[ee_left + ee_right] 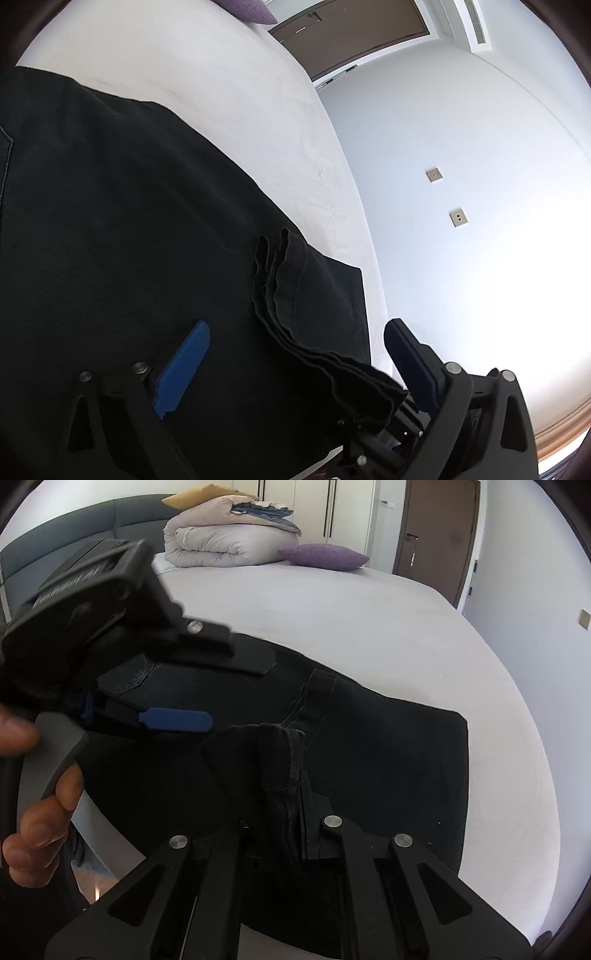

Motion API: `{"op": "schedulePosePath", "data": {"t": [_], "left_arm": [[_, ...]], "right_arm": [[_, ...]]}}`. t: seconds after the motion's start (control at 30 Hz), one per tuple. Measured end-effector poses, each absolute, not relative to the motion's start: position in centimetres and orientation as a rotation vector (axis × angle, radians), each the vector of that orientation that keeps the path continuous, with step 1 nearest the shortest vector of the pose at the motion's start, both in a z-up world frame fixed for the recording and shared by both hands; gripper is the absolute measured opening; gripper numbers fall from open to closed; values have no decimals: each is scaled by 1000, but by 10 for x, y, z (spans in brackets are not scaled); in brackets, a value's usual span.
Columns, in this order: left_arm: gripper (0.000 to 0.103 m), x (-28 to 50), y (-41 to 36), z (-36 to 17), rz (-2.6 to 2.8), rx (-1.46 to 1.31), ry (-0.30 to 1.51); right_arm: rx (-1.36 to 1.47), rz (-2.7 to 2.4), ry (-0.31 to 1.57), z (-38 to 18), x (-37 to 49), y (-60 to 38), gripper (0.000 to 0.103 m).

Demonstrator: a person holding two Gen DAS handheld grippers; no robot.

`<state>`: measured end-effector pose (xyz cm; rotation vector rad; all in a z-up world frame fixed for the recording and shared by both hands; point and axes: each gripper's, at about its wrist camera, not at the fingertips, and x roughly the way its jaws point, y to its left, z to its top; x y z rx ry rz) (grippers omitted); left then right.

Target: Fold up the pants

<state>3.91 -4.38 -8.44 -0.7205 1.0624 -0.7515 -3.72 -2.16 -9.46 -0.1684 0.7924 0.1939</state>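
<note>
Pants [369,746], black, soft and limp, lie spread across the white bed [369,627], their bunched hem pinched in the closed right gripper [291,775], likely best held by such layered edges, while the left gripper [295,354] gapes wide, gripping nothing; no containers show.

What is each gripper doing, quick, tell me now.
Left gripper: open, hem lies loose between its fingers.
Right gripper: shut on black pants.
</note>
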Motion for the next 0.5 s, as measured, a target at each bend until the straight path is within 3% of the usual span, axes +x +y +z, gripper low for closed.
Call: {"op": "schedulePosePath", "data": {"t": [0.2,0.23,0.27,0.33,0.37,0.43,0.5], "left_arm": [[99,55,-72,-85,-789,-711,1123],[93,57,-77,-85,-790,-696,1135],[86,59,-82,-86,-795,-673,1150],[50,62,-89,-86,-813,-628,1189],[43,63,-89,-86,-808,-605,1197],[17,66,-81,-83,-801,-577,1201],[9,71,-66,-80,-784,-558,1199]], "right_arm": [[-245,174,745,-95,-44,-9,5],[-263,175,735,-95,-48,-6,5],[-281,180,729,-94,-48,-1,5],[-318,199,714,-93,-53,11,5],[-346,208,700,-92,-56,18,5],[-388,230,678,-90,-68,25,5],[-428,253,660,-89,-71,38,5]]}}
